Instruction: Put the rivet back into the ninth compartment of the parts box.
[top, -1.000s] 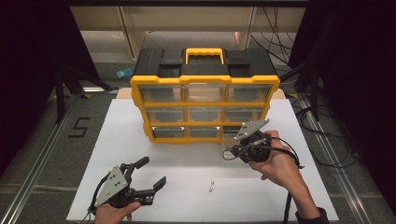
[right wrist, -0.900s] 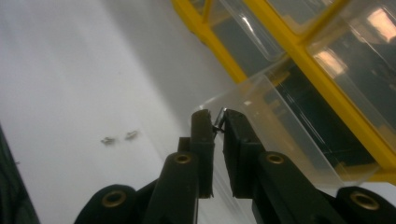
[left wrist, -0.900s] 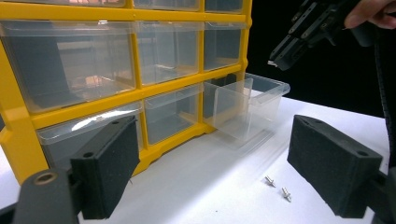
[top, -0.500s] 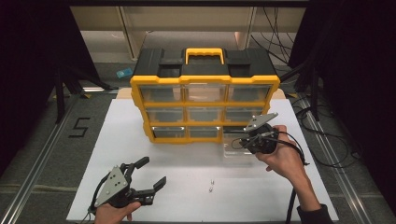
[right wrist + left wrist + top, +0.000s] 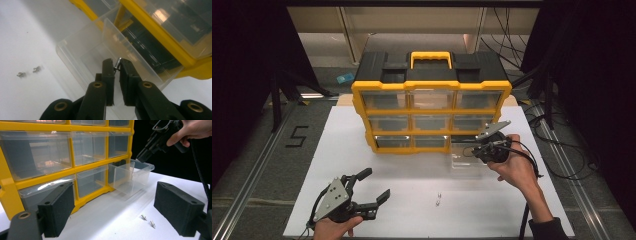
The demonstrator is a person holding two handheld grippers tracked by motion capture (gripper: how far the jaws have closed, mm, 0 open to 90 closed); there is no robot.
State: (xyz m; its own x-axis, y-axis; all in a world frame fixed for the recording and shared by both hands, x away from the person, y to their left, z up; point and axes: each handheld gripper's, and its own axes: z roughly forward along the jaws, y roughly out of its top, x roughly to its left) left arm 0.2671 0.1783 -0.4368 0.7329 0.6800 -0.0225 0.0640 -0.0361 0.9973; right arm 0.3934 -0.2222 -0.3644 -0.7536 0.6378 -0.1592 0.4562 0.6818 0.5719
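Screw (image 5: 117, 62) upright (slightly tilted) between jaws

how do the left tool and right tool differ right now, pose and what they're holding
The left tool has its black jaws spread wide and holds nothing; the right tool has its jaws nearly closed on a small metal screw.

The left tool sits low at the near edge of the white table; the right tool is poised over the pulled-out clear plastic drawer of the yellow and black organiser.

Both are hand-held, with foam-padded black jaws.
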